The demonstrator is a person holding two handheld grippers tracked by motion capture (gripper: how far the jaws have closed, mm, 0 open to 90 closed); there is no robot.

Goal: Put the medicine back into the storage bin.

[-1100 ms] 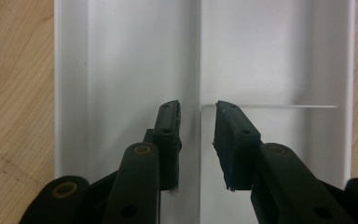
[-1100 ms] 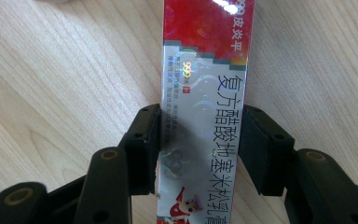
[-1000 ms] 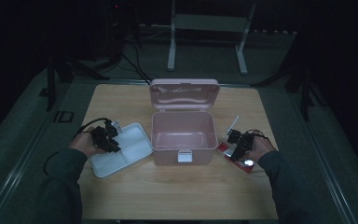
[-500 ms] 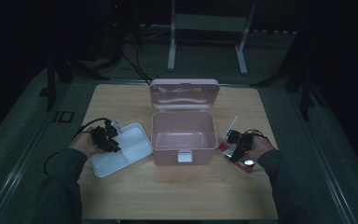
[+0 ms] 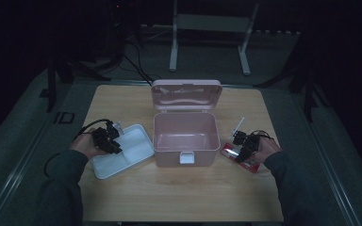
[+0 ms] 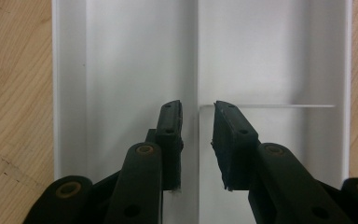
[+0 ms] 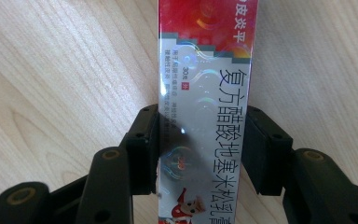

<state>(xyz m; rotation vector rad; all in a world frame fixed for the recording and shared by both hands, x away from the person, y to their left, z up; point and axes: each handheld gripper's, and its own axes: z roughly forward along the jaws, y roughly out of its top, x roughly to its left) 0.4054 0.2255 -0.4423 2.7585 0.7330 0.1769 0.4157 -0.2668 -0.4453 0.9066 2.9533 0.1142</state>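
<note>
A white two-part tray [image 5: 139,140] lies left of an open pink case [image 5: 185,134]. My left gripper [image 5: 114,141] hovers low over the tray. Its jaws [image 6: 197,106] stand open astride the tray's middle divider [image 6: 198,56], with a slit of space on each side. Right of the case, a red and silver carton [image 5: 227,151] with printed characters lies flat on the wood. My right gripper [image 5: 239,145] has just been closing its jaws on it. In the right gripper view both pads [image 7: 149,140] meet the long sides of the carton [image 7: 205,70], so my right gripper [image 7: 203,113] is shut on it.
The pink case's lid [image 5: 186,93] stands tipped back behind it, and its latch [image 5: 185,158] faces me. A thin white stick [image 5: 239,124] lies just beyond the right gripper. Bare wooden tabletop [image 5: 184,193] stretches along the near edge.
</note>
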